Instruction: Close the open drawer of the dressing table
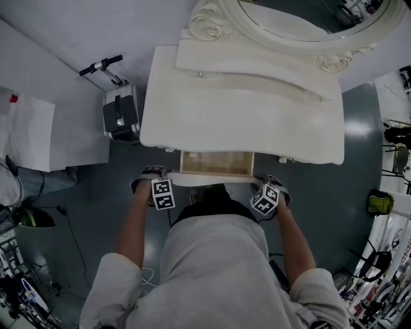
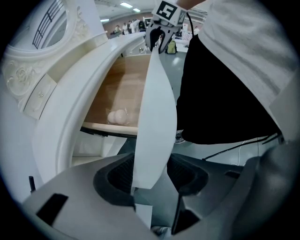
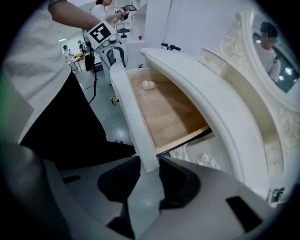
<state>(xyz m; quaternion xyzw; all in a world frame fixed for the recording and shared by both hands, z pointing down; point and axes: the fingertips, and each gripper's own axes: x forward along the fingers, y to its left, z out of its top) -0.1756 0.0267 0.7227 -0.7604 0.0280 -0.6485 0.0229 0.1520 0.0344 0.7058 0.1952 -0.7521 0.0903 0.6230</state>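
The white dressing table [image 1: 244, 122] has its middle drawer [image 1: 217, 163] pulled out toward me, showing a wooden floor. Two small pale round things [image 2: 117, 116] lie inside, also visible in the right gripper view [image 3: 148, 85]. My left gripper [image 1: 153, 172] points down on the left end of the drawer front [image 1: 212, 179], and the white panel [image 2: 157, 108] runs between its pads [image 2: 152, 180]. My right gripper [image 1: 275, 182] is shut on the right end, where the panel [image 3: 133, 122] stops between its pads [image 3: 147, 180]. Each gripper shows in the other's view: [image 2: 159, 40], [image 3: 115, 51].
An oval mirror [image 1: 308, 19] in a carved frame rises behind the tabletop. A black case with a handle [image 1: 121, 114] stands on the floor left of the table, beside a white sheet [image 1: 38, 132]. Stands and gear [image 1: 385, 205] crowd the right side. My body is close behind the drawer.
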